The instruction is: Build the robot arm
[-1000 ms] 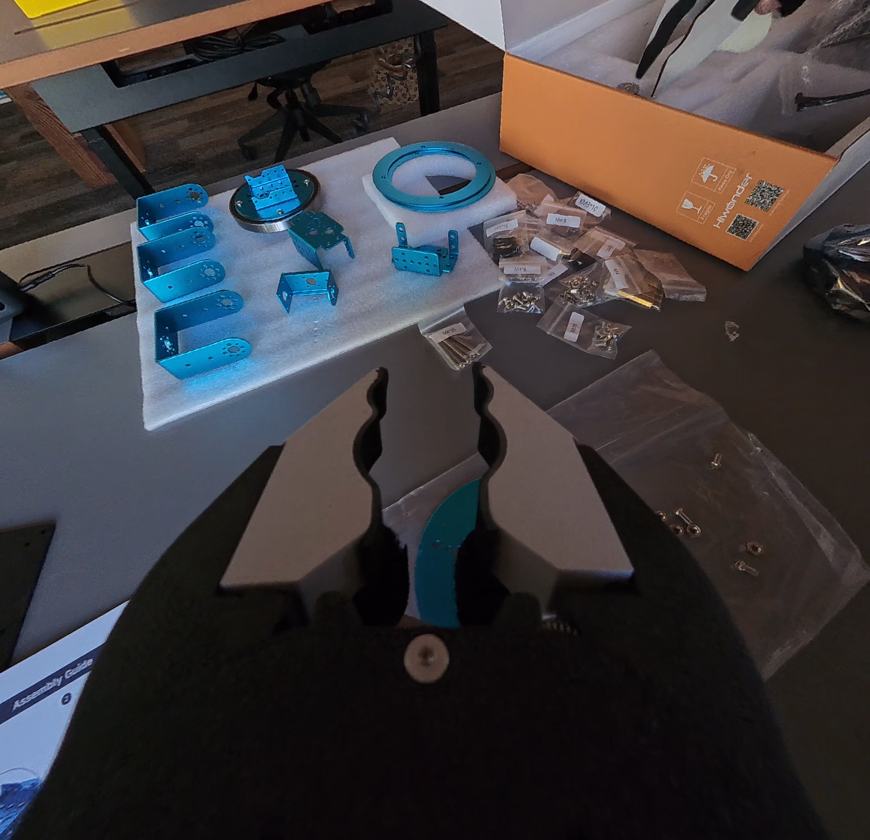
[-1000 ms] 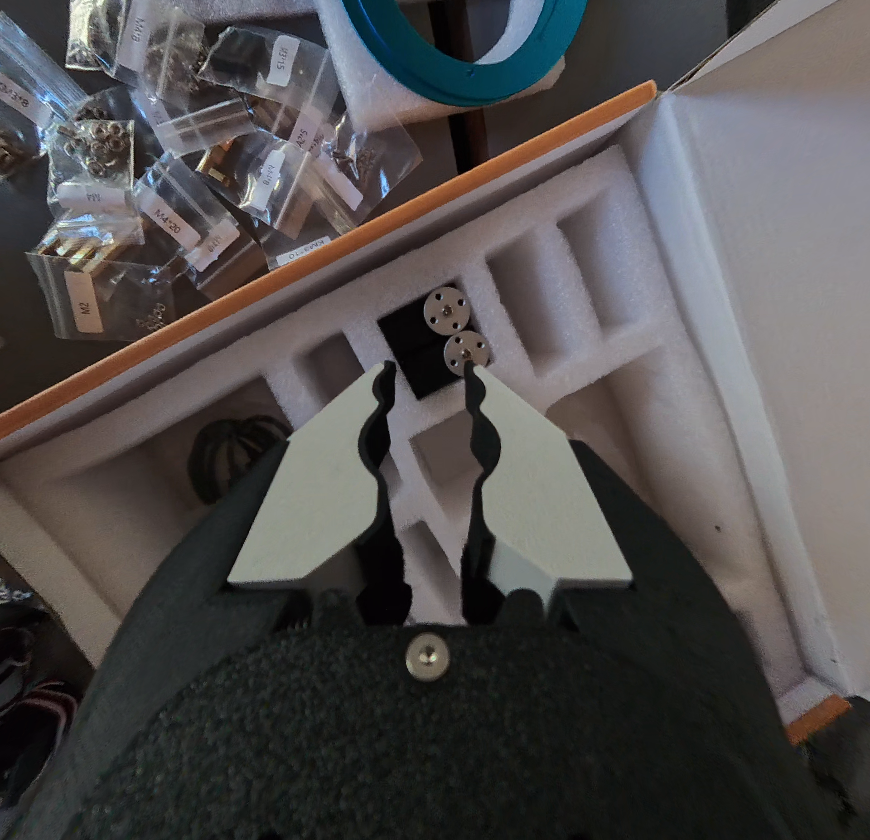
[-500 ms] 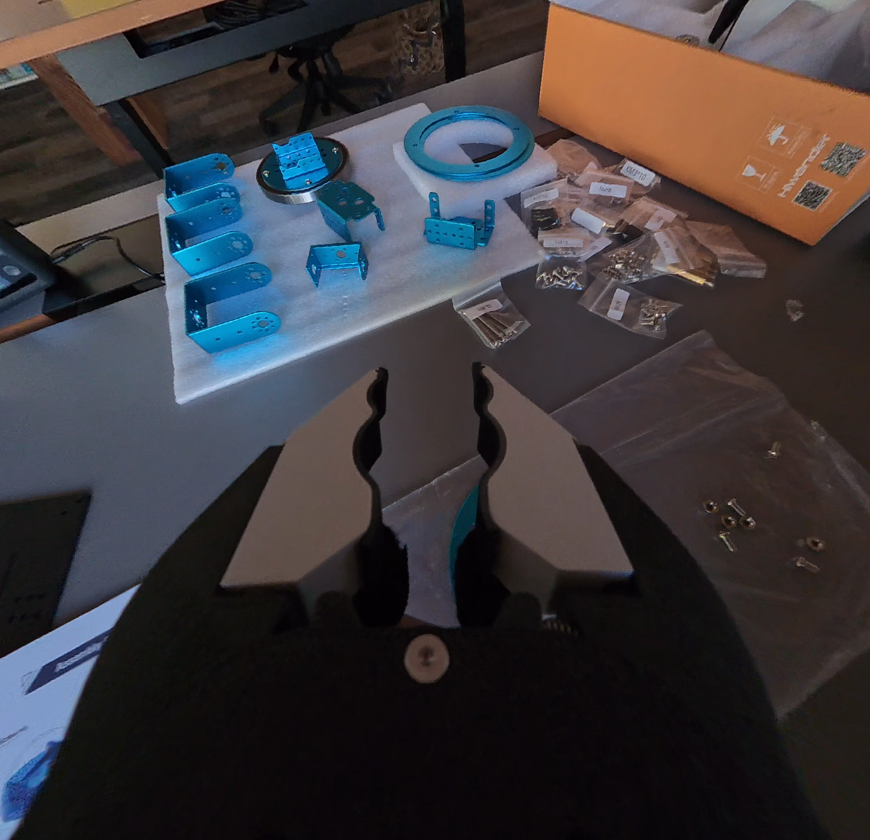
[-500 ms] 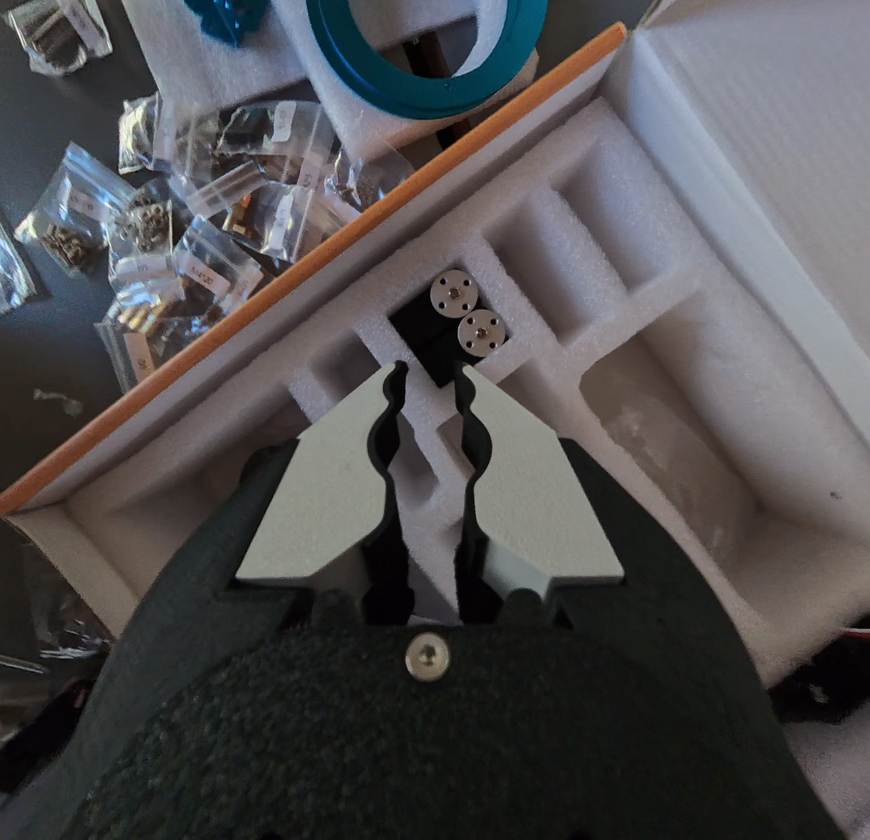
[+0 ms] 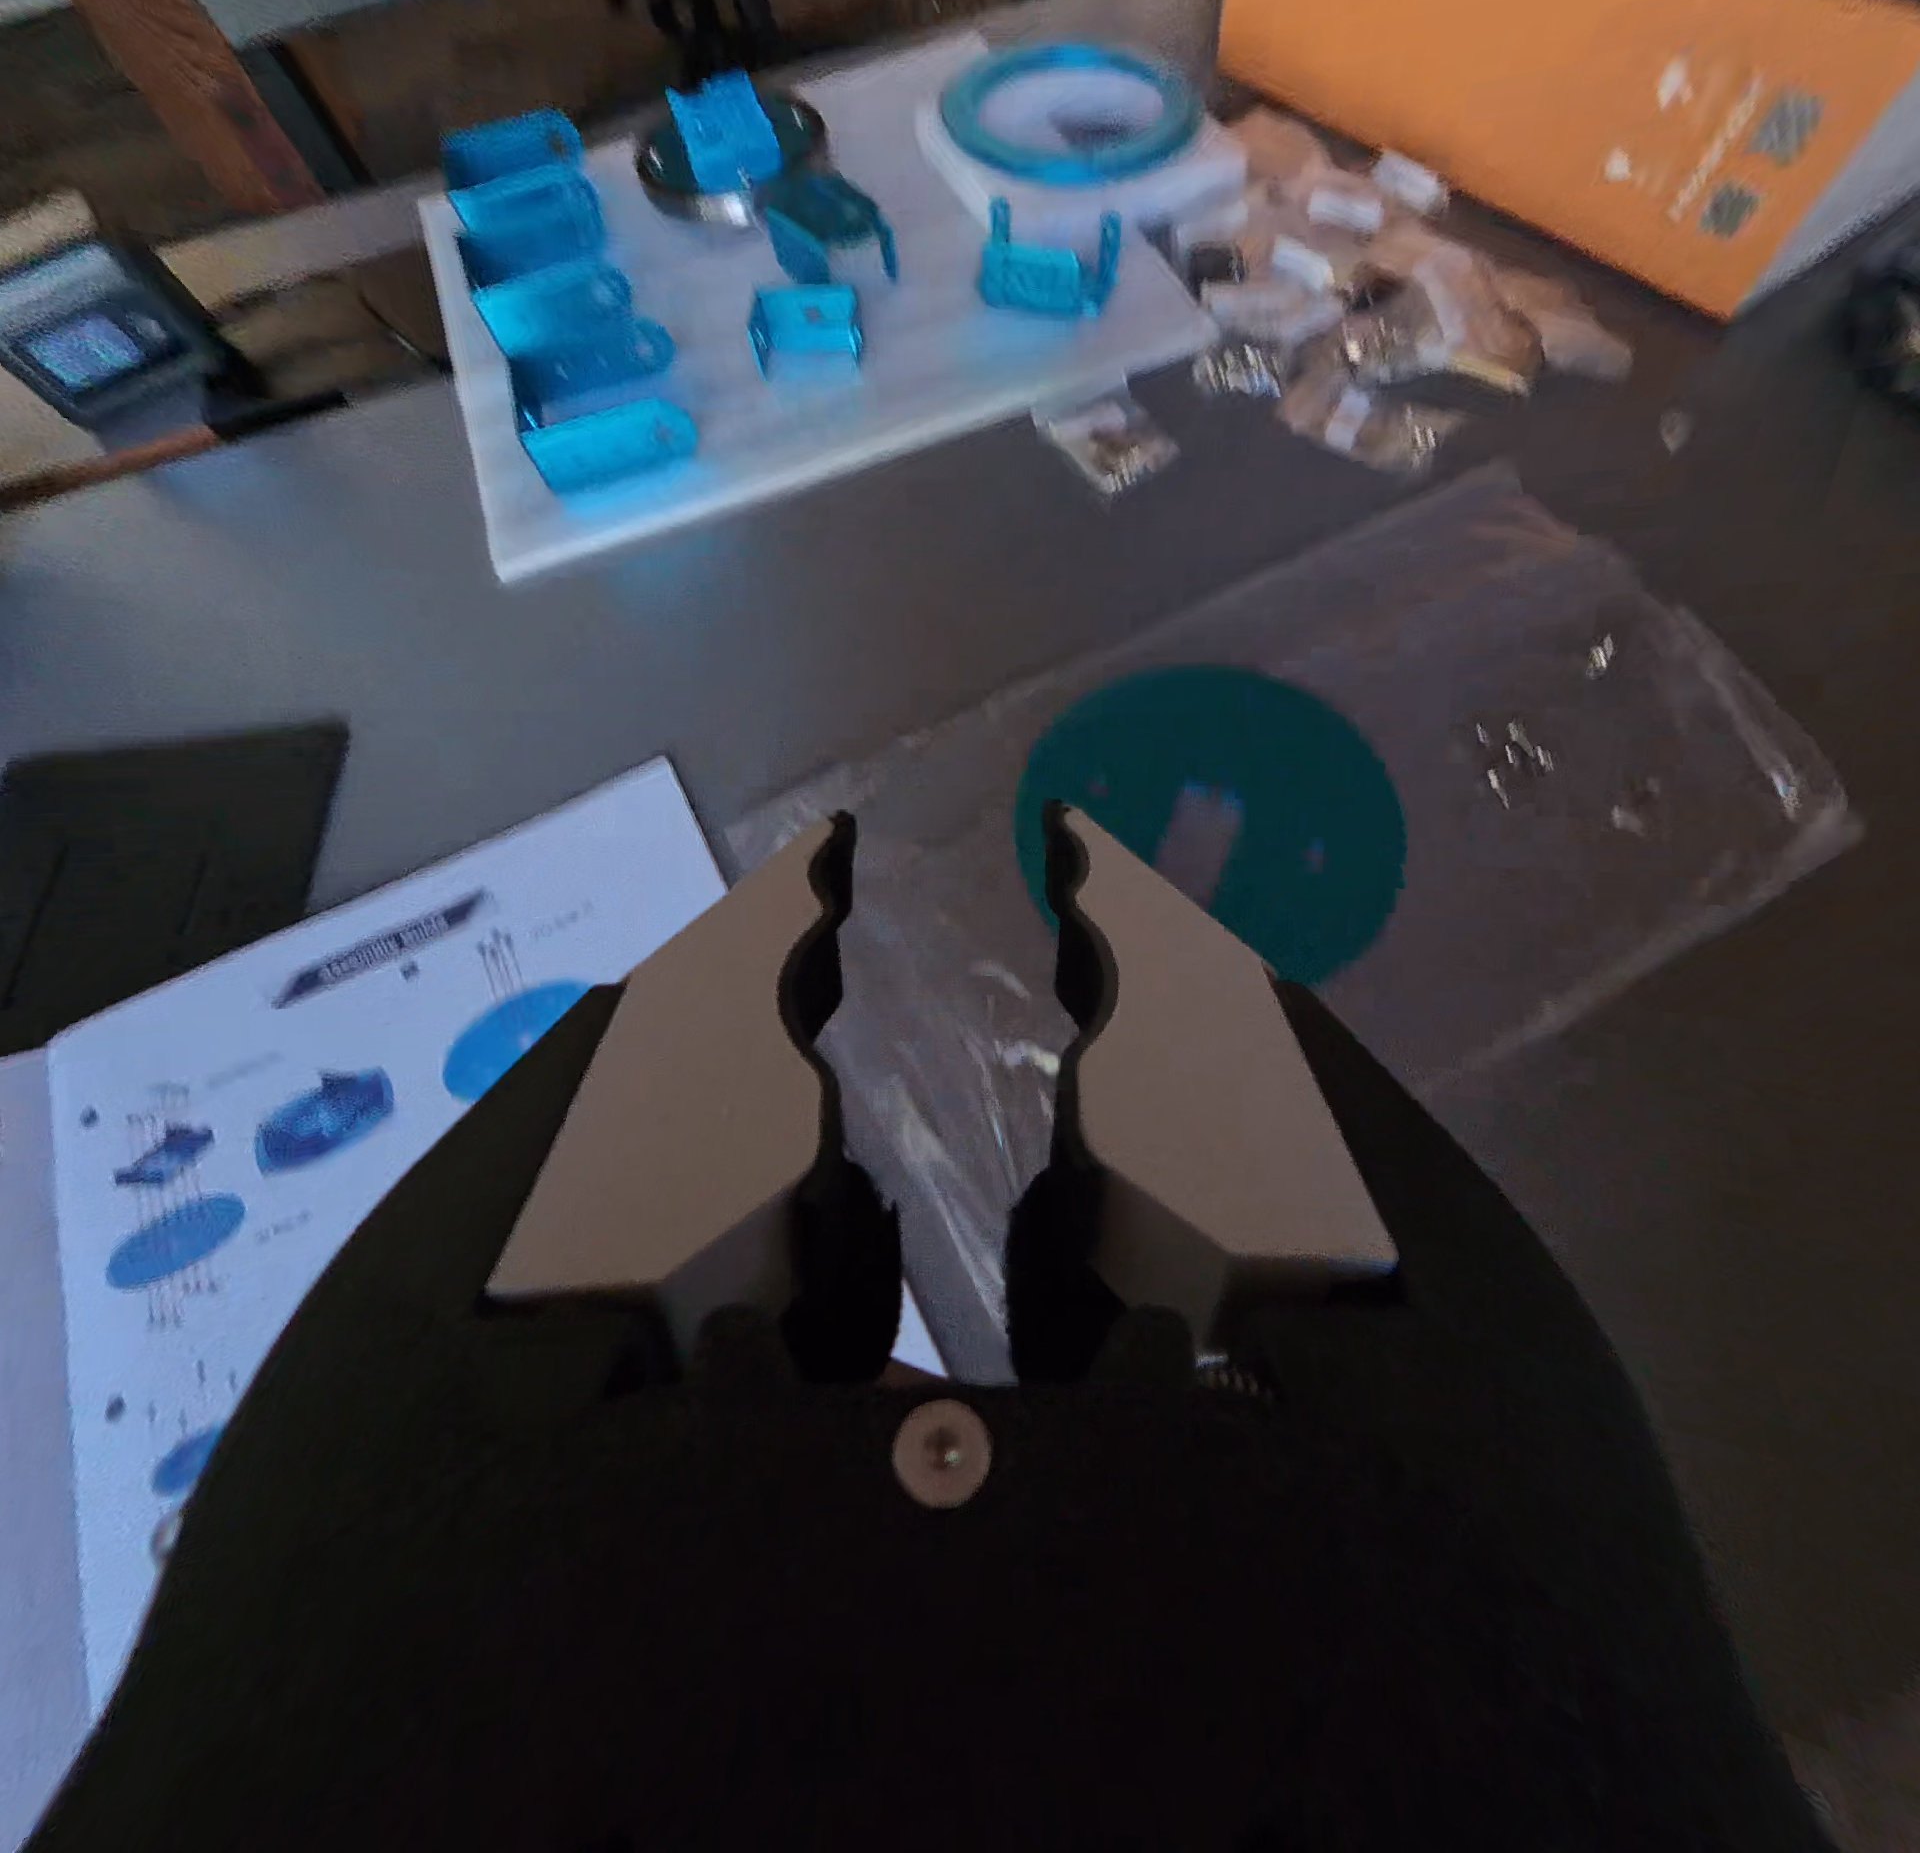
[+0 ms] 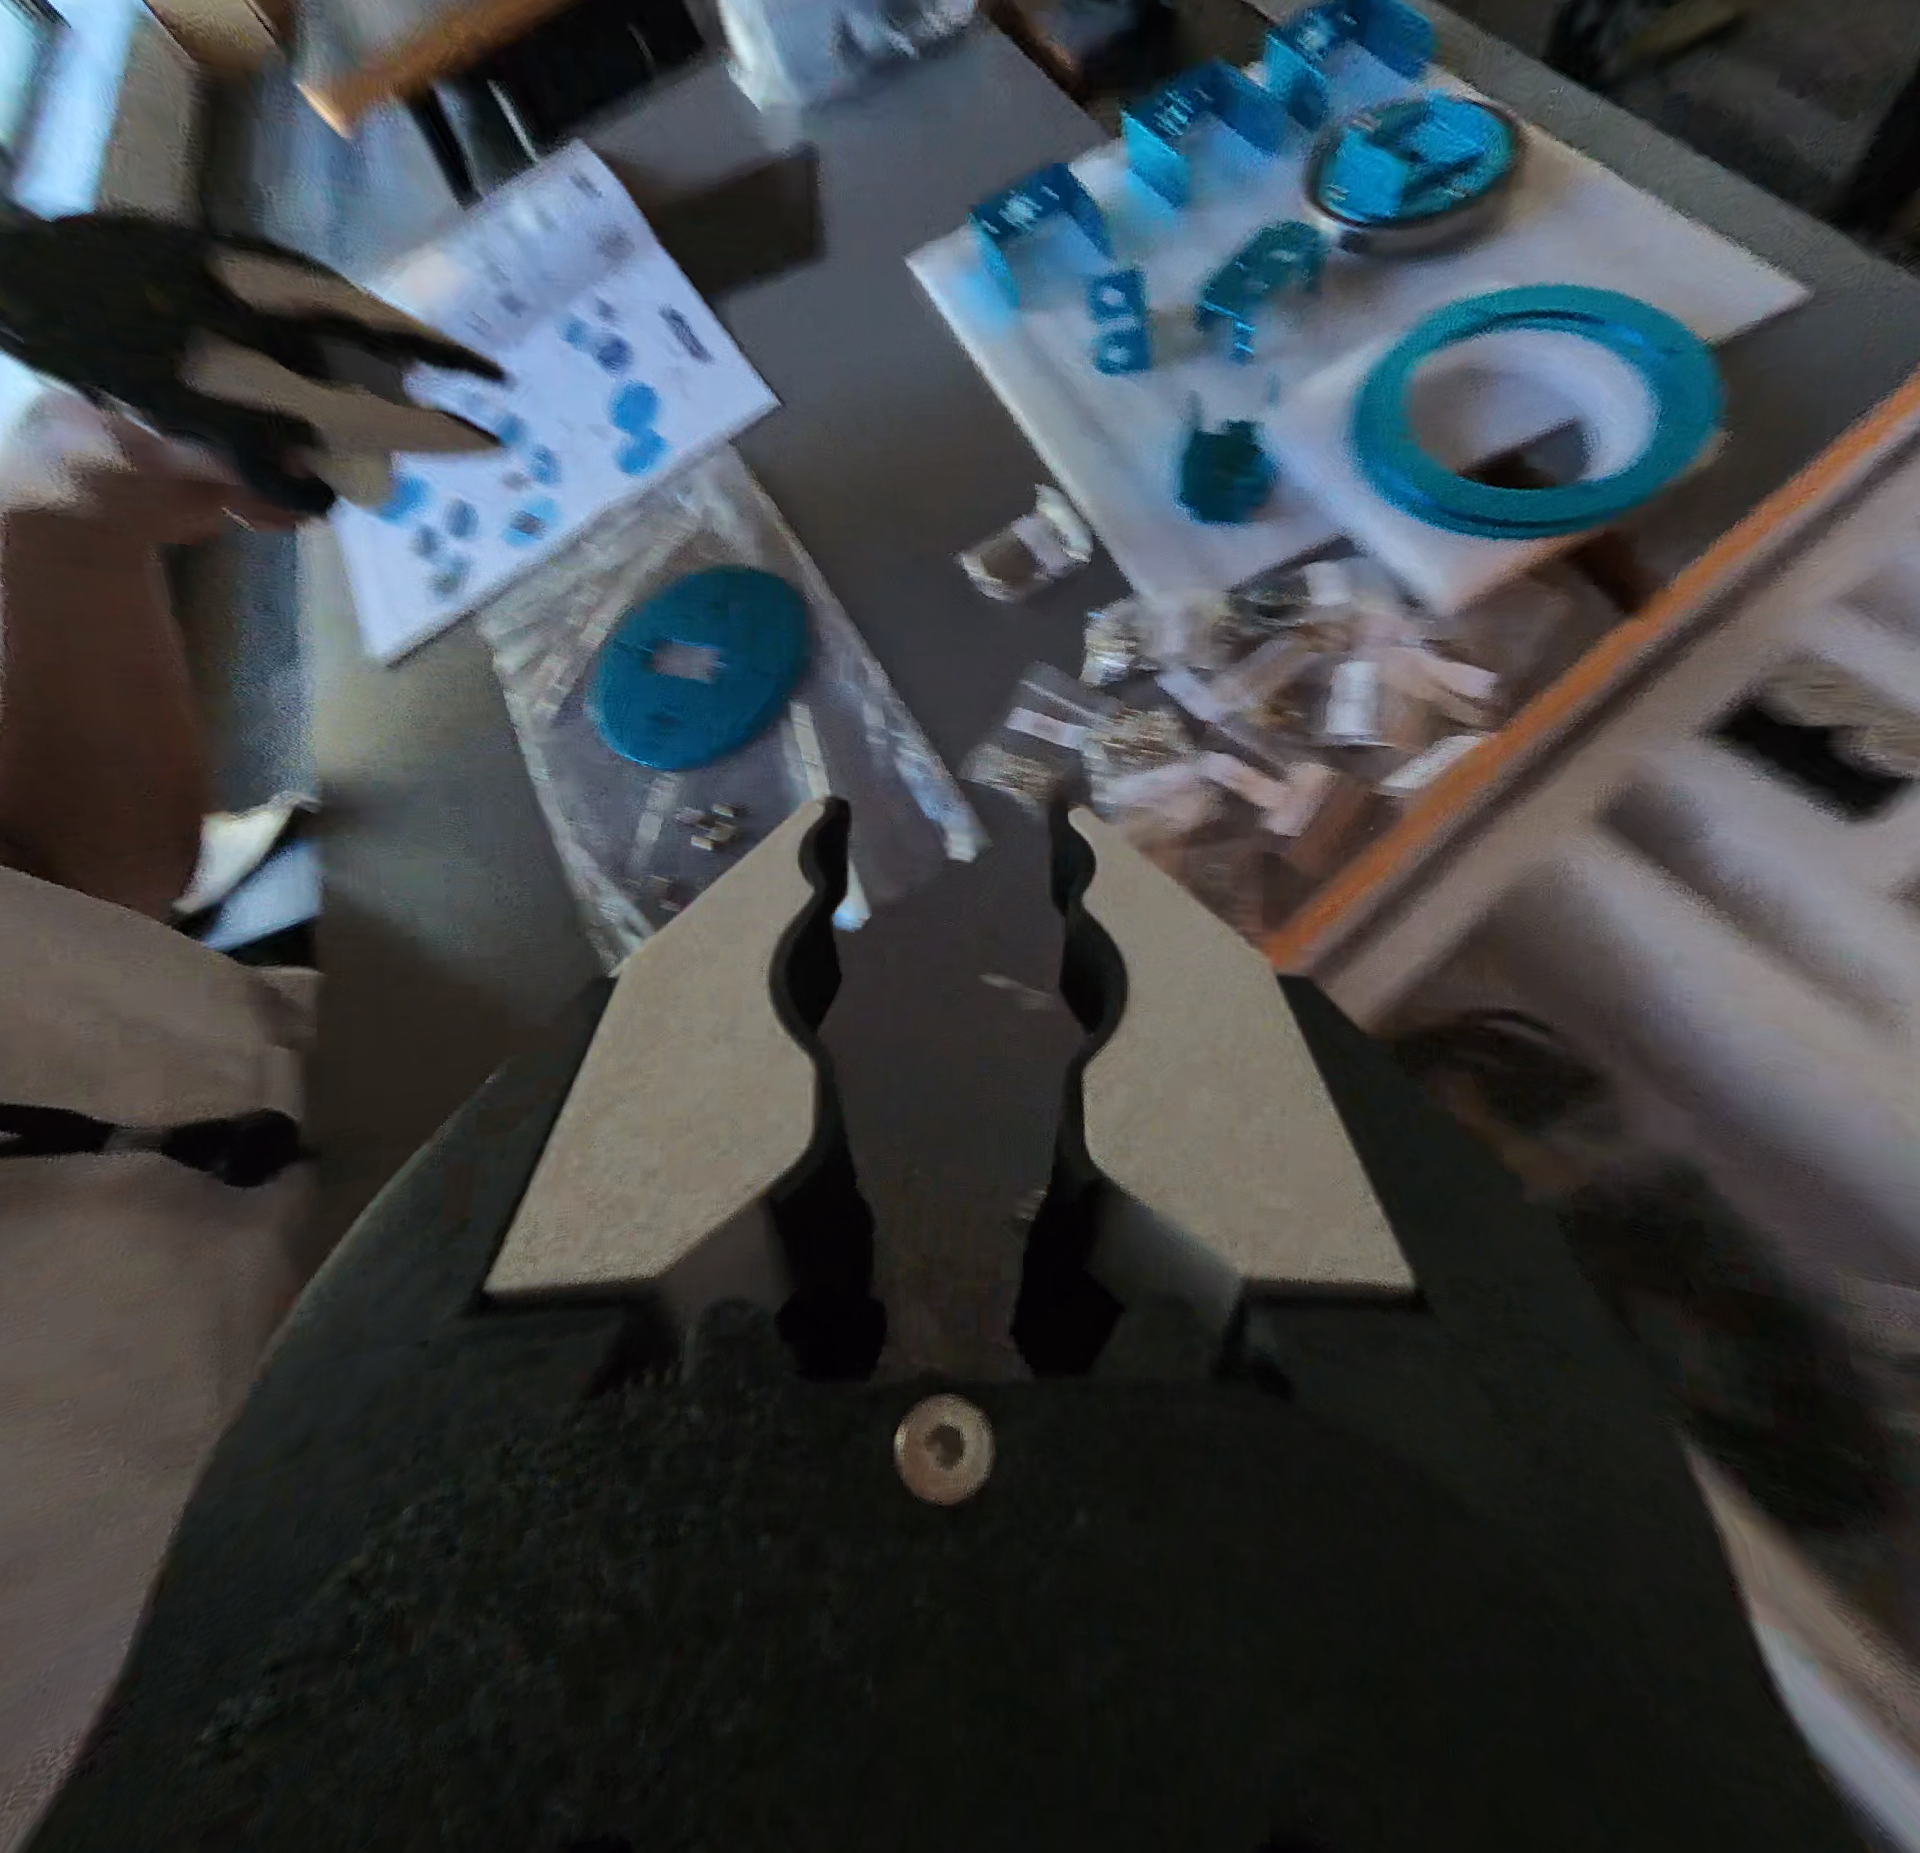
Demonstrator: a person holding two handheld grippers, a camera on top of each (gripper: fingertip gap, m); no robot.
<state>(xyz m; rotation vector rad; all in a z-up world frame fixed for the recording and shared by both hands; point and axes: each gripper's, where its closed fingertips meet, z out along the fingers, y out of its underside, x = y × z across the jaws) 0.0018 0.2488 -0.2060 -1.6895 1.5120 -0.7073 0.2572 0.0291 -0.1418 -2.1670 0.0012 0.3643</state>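
In the left wrist view, we see the left gripper (image 5: 948, 827) with its jaws parted and nothing between them. It hangs over a crinkled clear plastic bag (image 5: 935, 1034) on the dark table (image 5: 520, 660). Just right of its right fingertip lies a teal disc (image 5: 1236, 754) with a slot in the middle, flat on the plastic. A few loose screws (image 5: 1512, 764) lie farther right on the same plastic. An open booklet (image 5: 343, 1034) lies to the left. Beyond are a white foam sheet (image 5: 935, 432) carrying blue brackets (image 5: 582, 380), a blue ring (image 5: 1070, 104), small hardware bags (image 5: 1382, 328) and an orange box (image 5: 1507, 89).

In the right wrist view, we see the right gripper (image 6: 945, 816) likewise spread and empty, above bare table near the box's orange edge. The box's white foam insert (image 6: 1662, 868) fills the right side. This frame is smeared, so the small items are hard to read. The disc lies ahead and to the left, well apart from these fingers. The left gripper shows at the far left over the booklet, and a person's light sleeve (image 6: 114, 1128) is at the left edge.
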